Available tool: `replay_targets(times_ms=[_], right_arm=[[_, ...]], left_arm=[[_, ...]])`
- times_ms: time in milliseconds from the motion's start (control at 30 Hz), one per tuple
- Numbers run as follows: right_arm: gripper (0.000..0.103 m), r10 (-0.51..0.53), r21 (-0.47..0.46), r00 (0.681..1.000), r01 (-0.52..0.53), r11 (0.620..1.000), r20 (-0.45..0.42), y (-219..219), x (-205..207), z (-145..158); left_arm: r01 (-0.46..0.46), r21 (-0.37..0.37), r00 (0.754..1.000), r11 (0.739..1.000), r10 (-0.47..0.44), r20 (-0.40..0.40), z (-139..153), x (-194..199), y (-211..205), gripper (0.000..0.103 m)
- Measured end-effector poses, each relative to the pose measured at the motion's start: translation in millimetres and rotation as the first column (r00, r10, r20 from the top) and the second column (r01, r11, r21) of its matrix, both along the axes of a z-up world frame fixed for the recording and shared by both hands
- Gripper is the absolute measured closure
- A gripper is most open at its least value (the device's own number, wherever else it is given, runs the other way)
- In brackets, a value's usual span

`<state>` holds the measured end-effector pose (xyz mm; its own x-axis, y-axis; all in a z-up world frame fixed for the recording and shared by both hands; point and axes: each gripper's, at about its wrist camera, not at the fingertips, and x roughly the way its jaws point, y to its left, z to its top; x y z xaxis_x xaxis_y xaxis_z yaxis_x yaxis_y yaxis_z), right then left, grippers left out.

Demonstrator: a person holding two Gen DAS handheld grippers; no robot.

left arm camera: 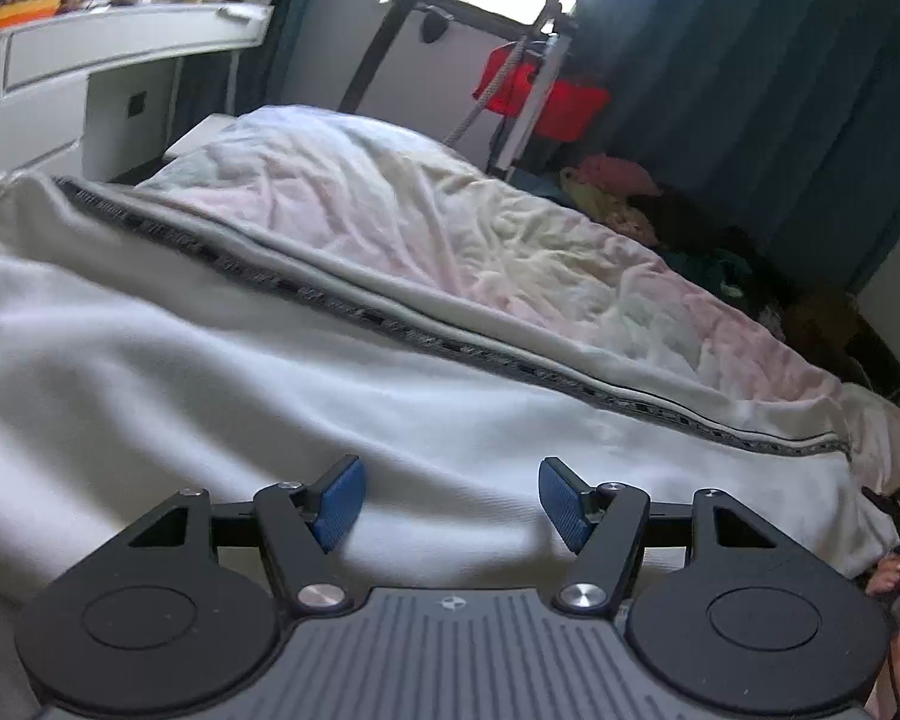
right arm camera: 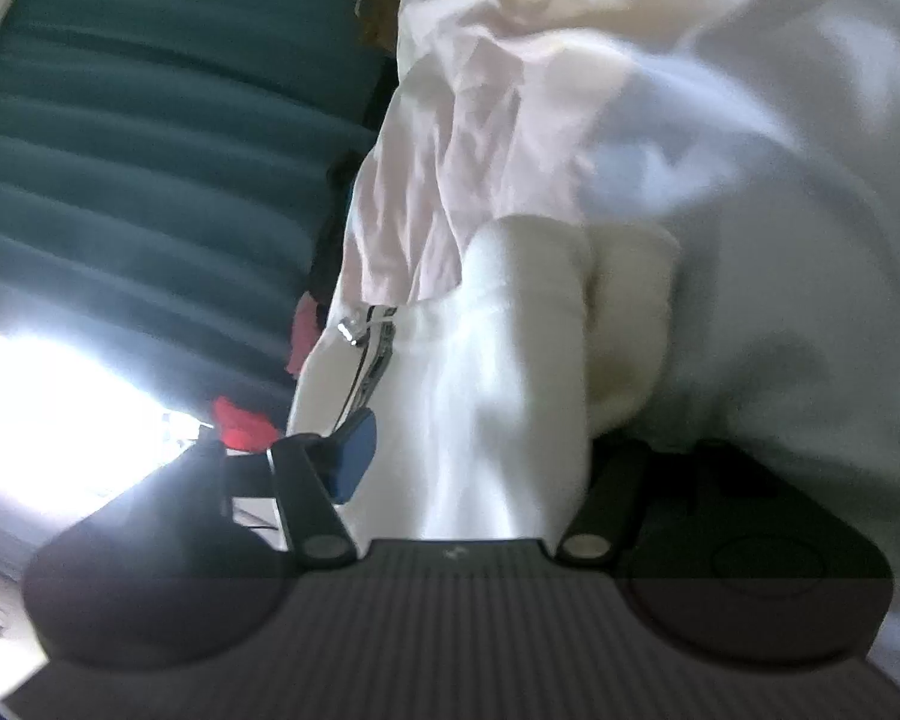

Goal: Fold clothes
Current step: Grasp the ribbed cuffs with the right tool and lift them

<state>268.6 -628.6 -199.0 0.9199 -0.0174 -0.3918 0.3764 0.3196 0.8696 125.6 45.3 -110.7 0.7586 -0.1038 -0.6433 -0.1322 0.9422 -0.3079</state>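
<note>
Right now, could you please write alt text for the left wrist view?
The open left claw hovers over a white zip-up garment spread on a bed, its dark zipper running diagonally. Behind are a rumpled pastel sheet and teal curtains.

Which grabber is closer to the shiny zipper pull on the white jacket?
Right. The right gripper has jacket cloth between its fingers, beside the zipper pull. The left gripper hangs open over plain cloth.

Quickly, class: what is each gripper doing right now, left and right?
Left gripper: open, empty, above the white garment.
Right gripper: white garment fabric bunched between its fingers; one finger is hidden, so a firm grip cannot be told.
</note>
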Motion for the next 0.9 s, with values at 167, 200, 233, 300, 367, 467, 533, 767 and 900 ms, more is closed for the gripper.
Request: replay_targets(times_ms=[167,200,233,300,367,467,533,767,900], right_arm=[[0.087,-0.04,-0.042,0.999,0.039,0.998,-0.033,0,-1,7],[0.089,-0.056,-0.046,0.998,0.054,0.997,-0.029,-3,-5,10],[0.09,-0.068,-0.07,0.997,0.066,0.995,-0.027,-4,-9,14],[0.09,-0.077,-0.15,0.997,0.072,0.986,-0.028,1,-11,21],[0.09,-0.076,-0.222,0.995,0.061,0.973,-0.06,6,-11,19],[0.09,-0.087,-0.234,0.993,0.066,0.97,-0.083,6,-10,7],[0.09,-0.095,-0.264,0.991,0.068,0.962,-0.092,9,-8,9],[0.09,-0.091,-0.615,0.993,0.022,0.789,-0.081,66,-3,65],[0.09,-0.015,-0.82,1.0,0.003,0.573,-0.007,133,-9,110]], left_arm=[[0.06,0.069,0.998,0.996,-0.06,-0.012,-9,6,-22,0.037],[0.072,0.082,0.997,0.994,-0.071,-0.014,-10,7,-27,0.037],[0.084,0.096,0.996,0.992,-0.083,-0.017,-12,8,-31,0.037],[0.108,0.123,0.994,0.986,-0.106,-0.024,-16,10,-40,0.036],[0.133,0.15,0.991,0.98,-0.129,-0.031,-19,13,-49,0.036],[0.168,0.188,0.986,0.968,-0.162,-0.042,-24,16,-62,0.036],[0.167,0.186,0.986,0.968,-0.161,-0.047,-26,17,-61,0.036],[0.167,0.179,0.986,0.97,-0.161,-0.052,-28,21,-59,0.036],[0.156,0.182,0.988,0.971,-0.153,-0.029,-21,20,-55,0.036]])
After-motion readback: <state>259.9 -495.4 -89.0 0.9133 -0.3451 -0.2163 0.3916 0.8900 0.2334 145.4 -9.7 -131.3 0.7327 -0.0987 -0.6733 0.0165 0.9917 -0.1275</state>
